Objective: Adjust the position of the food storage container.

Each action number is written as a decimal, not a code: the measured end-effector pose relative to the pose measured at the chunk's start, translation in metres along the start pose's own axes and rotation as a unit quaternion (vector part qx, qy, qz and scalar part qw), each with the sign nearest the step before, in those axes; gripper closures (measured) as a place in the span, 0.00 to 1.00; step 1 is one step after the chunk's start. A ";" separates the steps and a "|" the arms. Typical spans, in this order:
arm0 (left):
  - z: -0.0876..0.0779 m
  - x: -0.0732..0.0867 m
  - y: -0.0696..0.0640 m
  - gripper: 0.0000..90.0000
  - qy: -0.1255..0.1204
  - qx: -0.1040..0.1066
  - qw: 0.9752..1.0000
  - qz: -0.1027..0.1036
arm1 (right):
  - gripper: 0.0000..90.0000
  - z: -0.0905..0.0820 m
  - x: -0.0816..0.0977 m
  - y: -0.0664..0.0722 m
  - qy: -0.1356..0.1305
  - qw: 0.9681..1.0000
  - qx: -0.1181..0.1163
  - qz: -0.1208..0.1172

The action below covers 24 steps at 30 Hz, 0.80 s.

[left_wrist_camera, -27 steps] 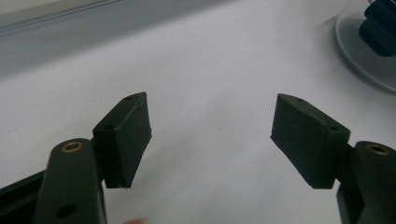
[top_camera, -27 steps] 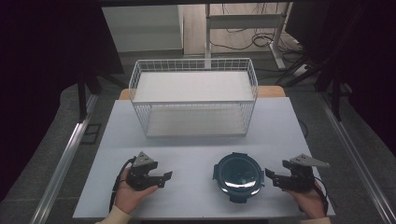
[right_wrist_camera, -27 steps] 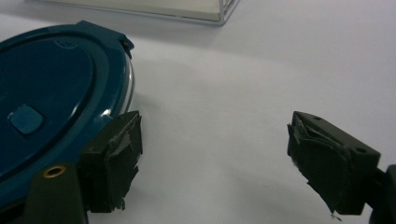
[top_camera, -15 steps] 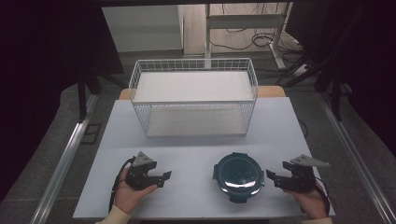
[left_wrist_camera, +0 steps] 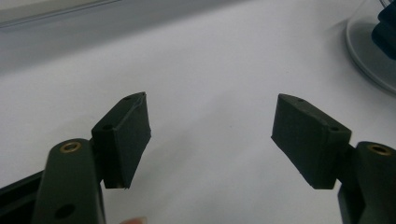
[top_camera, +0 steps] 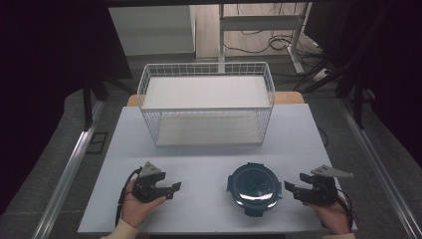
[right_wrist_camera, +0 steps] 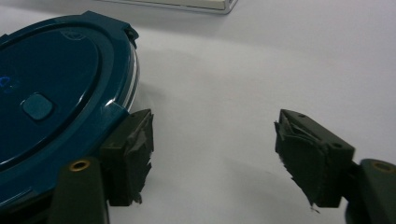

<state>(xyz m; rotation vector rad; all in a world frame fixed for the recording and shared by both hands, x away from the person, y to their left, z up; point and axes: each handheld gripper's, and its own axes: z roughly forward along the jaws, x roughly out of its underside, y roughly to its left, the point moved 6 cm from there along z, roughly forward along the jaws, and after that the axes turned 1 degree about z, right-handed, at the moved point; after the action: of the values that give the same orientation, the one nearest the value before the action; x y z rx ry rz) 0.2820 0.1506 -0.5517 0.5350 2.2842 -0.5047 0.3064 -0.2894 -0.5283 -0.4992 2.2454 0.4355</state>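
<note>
the person's left gripper (top_camera: 170, 189) sits low on the near left of the flat white table (top_camera: 209, 149), cradled in a hand, its black jaws pointing toward the middle. in the left gripper view those jaws stand parted with bare white tabletop between them, nothing clamped, and the edge of the round container (left_wrist_camera: 373, 51) peeks in at the upper right, well clear of the pads.

over on the near right, the right gripper (top_camera: 292, 188) lies level on the table and aims back at the round dark-blue lidded container with its glossy domed top (top_camera: 254, 186). the jaw tips are just beside the container's right rim. from the right gripper view, the jaws are spread wide and hold nothing; one pad (right_wrist_camera: 133, 149) sits right against the lid's edge (whether it actually touches is hard to tell), the other stands off over bare table.

the container rests on the table between the two grippers, nearer the right one. behind it, toward the far side, stands the white wire basket with a flat white floor (top_camera: 206, 107), well apart from both hands.
</note>
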 end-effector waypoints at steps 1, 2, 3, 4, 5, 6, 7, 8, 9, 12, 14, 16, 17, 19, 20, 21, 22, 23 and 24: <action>0.000 0.000 0.001 0.30 -0.001 -0.001 1.000 -0.001 | 0.37 -0.003 -0.001 -0.001 0.000 1.000 0.005 -0.003; 0.000 0.000 0.001 0.30 -0.001 -0.001 1.000 -0.001 | 0.39 -0.006 -0.001 0.000 0.003 1.000 0.003 -0.001; 0.000 0.000 0.001 0.30 -0.001 -0.001 1.000 -0.001 | 0.40 -0.007 -0.002 0.000 0.003 1.000 0.002 -0.002; 0.000 0.000 0.002 0.30 -0.001 -0.002 1.000 0.000 | 0.40 -0.007 -0.002 0.000 0.003 1.000 0.002 -0.002; 0.000 0.000 0.002 0.30 -0.001 -0.002 1.000 -0.003 | 0.44 -0.011 -0.003 0.000 0.009 1.000 0.006 -0.001; 0.000 0.000 0.002 0.30 -0.001 -0.002 1.000 -0.003 | 0.44 -0.011 -0.003 0.000 0.009 1.000 0.006 -0.001; 0.000 0.000 0.002 0.30 -0.001 -0.003 1.000 -0.002 | 0.45 -0.013 -0.004 0.001 0.011 1.000 0.006 -0.001; -0.001 0.000 0.003 0.30 -0.003 -0.002 1.000 -0.004 | 0.49 -0.015 -0.003 0.001 0.023 1.000 0.009 0.002; -0.001 0.000 0.003 0.30 -0.004 -0.001 1.000 -0.008 | 0.52 -0.015 -0.001 0.001 0.033 0.999 0.009 0.010; 0.000 -0.001 0.003 0.30 -0.006 0.005 1.000 -0.015 | 0.56 -0.014 0.003 0.003 0.049 0.999 -0.001 0.020; 0.000 0.000 0.001 0.30 -0.003 0.009 1.000 -0.013 | 0.60 -0.014 0.006 0.006 0.060 0.998 -0.003 0.017; 0.000 0.000 0.001 0.30 -0.003 0.009 1.000 -0.010 | 0.65 -0.015 0.008 0.010 0.068 0.998 -0.004 0.004; -0.001 0.000 0.001 0.30 -0.003 0.010 1.000 -0.010 | 0.71 -0.015 0.009 0.014 0.074 0.997 -0.011 -0.014; -0.002 -0.001 0.003 0.30 -0.006 0.008 1.000 -0.010 | 0.78 -0.016 0.012 0.022 0.087 0.995 -0.025 -0.040; -0.002 -0.001 0.003 0.30 -0.006 0.008 1.000 -0.010 | 0.78 -0.016 0.012 0.022 0.087 0.995 -0.025 -0.040; -0.002 0.000 0.003 0.30 -0.006 0.008 1.000 -0.011 | 0.80 -0.015 0.013 0.025 0.096 0.993 -0.028 -0.059; -0.002 0.000 0.003 0.30 -0.005 0.008 1.000 -0.011 | 0.87 -0.013 0.015 0.032 0.107 0.990 -0.024 -0.086; -0.002 0.000 0.003 0.30 -0.005 0.008 1.000 -0.011 | 0.87 -0.013 0.015 0.032 0.107 0.990 -0.024 -0.086; -0.002 0.000 0.004 0.30 -0.005 0.007 1.000 -0.011 | 0.93 -0.012 0.017 0.036 0.115 0.988 -0.030 -0.102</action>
<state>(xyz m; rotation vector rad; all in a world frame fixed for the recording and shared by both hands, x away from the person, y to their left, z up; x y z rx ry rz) 0.2828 0.1545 -0.5511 0.5139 2.2811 -0.5340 0.2714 -0.2677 -0.5278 -0.8387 2.3751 0.3547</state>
